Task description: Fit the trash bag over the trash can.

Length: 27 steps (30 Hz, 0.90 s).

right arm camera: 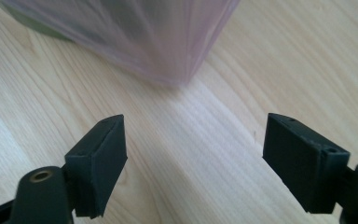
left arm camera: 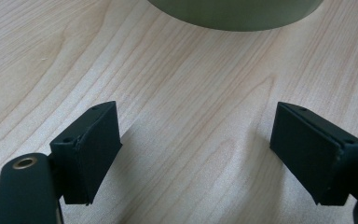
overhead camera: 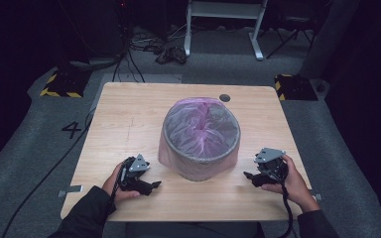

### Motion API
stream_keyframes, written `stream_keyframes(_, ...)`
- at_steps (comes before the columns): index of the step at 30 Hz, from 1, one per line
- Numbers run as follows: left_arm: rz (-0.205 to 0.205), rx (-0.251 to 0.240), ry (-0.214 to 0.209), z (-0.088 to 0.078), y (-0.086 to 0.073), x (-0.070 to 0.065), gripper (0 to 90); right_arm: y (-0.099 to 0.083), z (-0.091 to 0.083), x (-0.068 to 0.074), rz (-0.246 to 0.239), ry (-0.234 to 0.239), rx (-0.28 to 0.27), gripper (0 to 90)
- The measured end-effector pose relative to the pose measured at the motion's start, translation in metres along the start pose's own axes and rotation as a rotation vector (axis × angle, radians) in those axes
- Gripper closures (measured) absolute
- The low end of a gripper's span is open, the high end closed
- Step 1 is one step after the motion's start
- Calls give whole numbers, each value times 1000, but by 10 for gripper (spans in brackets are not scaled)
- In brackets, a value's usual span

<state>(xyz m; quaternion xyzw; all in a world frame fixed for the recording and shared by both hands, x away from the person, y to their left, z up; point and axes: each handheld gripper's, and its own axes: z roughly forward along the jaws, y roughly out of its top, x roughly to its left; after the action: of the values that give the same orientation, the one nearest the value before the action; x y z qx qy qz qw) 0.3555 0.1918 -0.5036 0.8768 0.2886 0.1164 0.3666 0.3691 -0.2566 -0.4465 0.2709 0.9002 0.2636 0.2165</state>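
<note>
- Dim room, grey carpet, cables and a desk frame at the back; pale wood surface [overhead camera: 129,114] sits in the middle, lit from above.
- Round grey bin [overhead camera: 202,141] stands upright at the centre of the surface, probably so both hands reach it equally.
- Pink translucent bag liner [overhead camera: 198,124] sags inside the bin and folds over the rim, draping down the outer wall; on the right gripper view the liner [right arm camera: 168,42] hangs near the wood, loose, so an edge looks free to pinch.
- Left gripper view shows the bin's bare olive-grey base [left arm camera: 235,14] just ahead, no liner covering that lower part.
- Left hand-held gripper [overhead camera: 151,186] lies low at the bin's near-left, jaws wide apart, nothing between them; it points at the bin base, apart from it.
- Right hand-held gripper [overhead camera: 250,177] lies at the bin's near-right, jaws also spread wide and empty, aimed at the hanging liner, not touching it.
- Judgement: both sit in a mirrored ready pose flanking the bin, likely set up to grab the liner's overhang from two sides.
- Small dark round cap [overhead camera: 224,97] sits in the surface near the far edge, not involved.
</note>
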Motion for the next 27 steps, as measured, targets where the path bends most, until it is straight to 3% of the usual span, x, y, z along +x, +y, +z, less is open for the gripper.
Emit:
stream_keyframes(7, -1, -1, 1, 0, 0, 0, 157, -16, 9, 0, 30, 13, 18, 211)
stream_keyframes(17, -2, -1, 2, 0, 0, 0, 157, -45, 17, -3, 110, 27, -7, 202)
stream_keyframes(24, -2, 0, 2, 0, 0, 0, 157, -67, 14, -9, 202, 52, -92, 184)
stream_keyframes(27, -2, -1, 2, 0, 0, 0, 157, -79, 17, -11, 280, 71, -148, 171)
